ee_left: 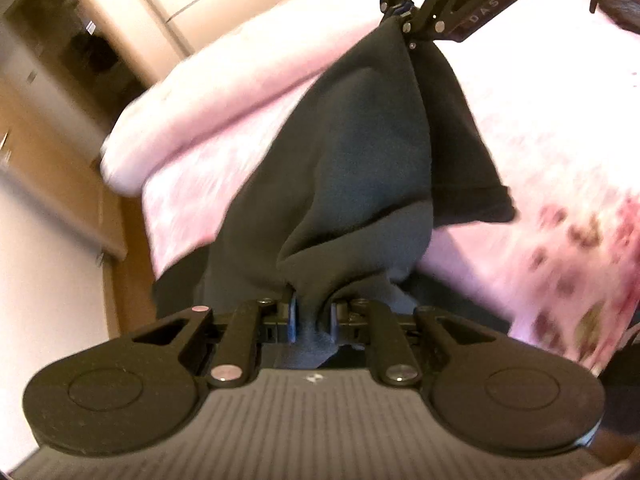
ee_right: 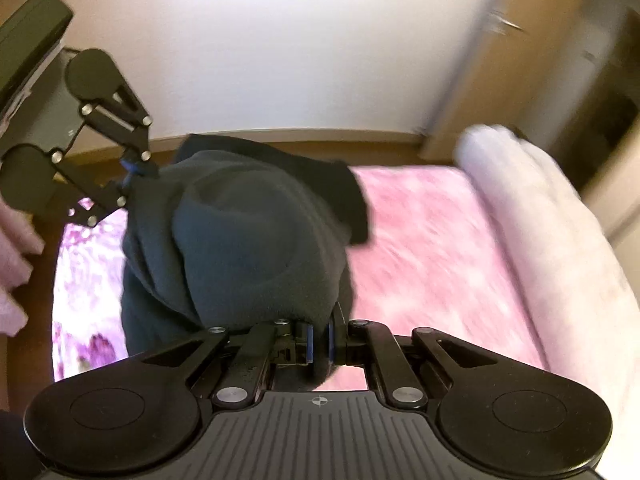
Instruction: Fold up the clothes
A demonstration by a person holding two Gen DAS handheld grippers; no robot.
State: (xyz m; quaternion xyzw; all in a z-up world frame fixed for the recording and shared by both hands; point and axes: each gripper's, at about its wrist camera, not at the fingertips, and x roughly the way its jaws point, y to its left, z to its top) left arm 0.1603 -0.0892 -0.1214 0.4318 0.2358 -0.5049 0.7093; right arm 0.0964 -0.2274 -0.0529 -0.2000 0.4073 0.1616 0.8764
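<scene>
A dark grey-green garment (ee_left: 360, 152) hangs in the air over a pink bed, stretched between both grippers. My left gripper (ee_left: 312, 316) is shut on one bunched edge of it at the bottom of the left wrist view. The right gripper (ee_left: 404, 20) pinches the far corner at the top of that view. In the right wrist view the same garment (ee_right: 248, 232) bulges in front of my right gripper (ee_right: 319, 342), which is shut on the cloth. The left gripper (ee_right: 134, 172) grips the garment's far left corner there. A loose flap (ee_right: 352, 200) hangs to the right.
The bed has a pink flowered cover (ee_left: 560, 160) and a pale pink rolled blanket (ee_right: 540, 220) along one side. Wooden floor (ee_left: 120, 248), a white wall (ee_right: 260, 40) and wooden cupboards (ee_left: 48, 80) surround it. A person's hand (ee_right: 16, 264) shows at the left edge.
</scene>
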